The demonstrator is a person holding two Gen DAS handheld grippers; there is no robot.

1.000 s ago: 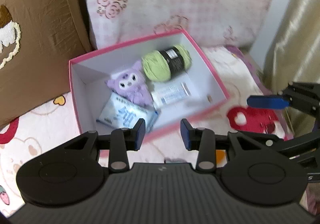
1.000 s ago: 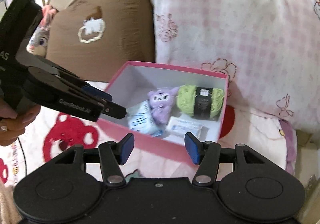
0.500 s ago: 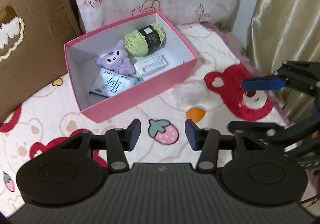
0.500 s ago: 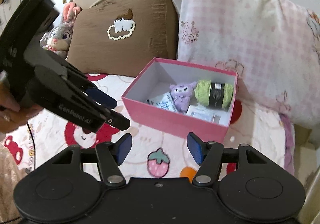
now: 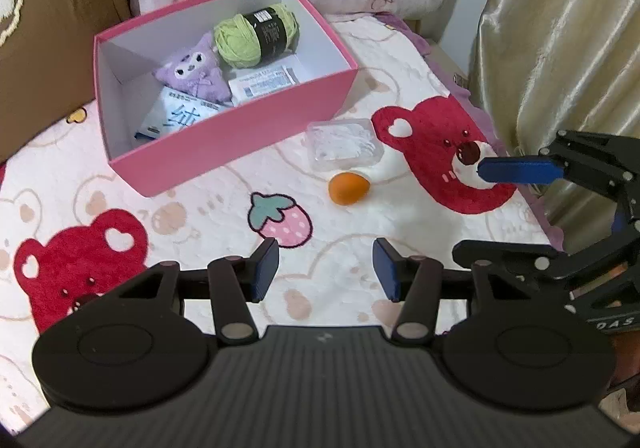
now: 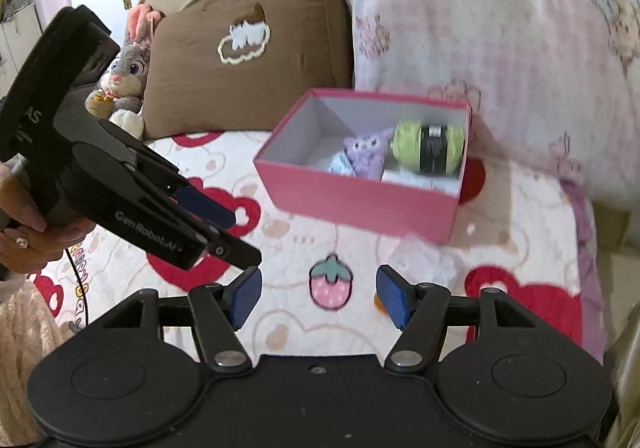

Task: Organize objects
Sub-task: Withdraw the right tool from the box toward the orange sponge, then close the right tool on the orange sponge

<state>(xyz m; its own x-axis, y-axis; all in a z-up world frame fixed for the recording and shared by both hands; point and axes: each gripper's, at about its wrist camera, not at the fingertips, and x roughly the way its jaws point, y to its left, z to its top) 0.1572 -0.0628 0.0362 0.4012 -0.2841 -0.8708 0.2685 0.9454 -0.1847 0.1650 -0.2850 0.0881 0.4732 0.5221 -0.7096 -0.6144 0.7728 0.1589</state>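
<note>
An open pink box (image 5: 248, 135) (image 6: 360, 203) sits on the bed and holds a green yarn ball (image 5: 256, 35) (image 6: 430, 145), a purple plush (image 5: 190, 69) (image 6: 366, 153), a tissue pack (image 5: 176, 117) and a white packet (image 5: 264, 81). On the blanket in front of the box lie a clear plastic case (image 5: 342, 143) and a small orange egg-shaped object (image 5: 347, 188). My left gripper (image 5: 326, 274) is open and empty, above the blanket short of the orange object. My right gripper (image 6: 318, 296) is open and empty, further back at the right.
A brown pillow (image 6: 244, 67) and a pink checked pillow (image 6: 500, 47) lean behind the box. A grey bunny plush (image 6: 124, 79) sits at the headboard. A gold curtain (image 5: 560, 27) hangs at the bed's right edge. The blanket (image 5: 280, 224) has bear and strawberry prints.
Both grippers have pulled back from the box. The clear case and the orange object have come into view in front of the box. Both grippers stay open.
</note>
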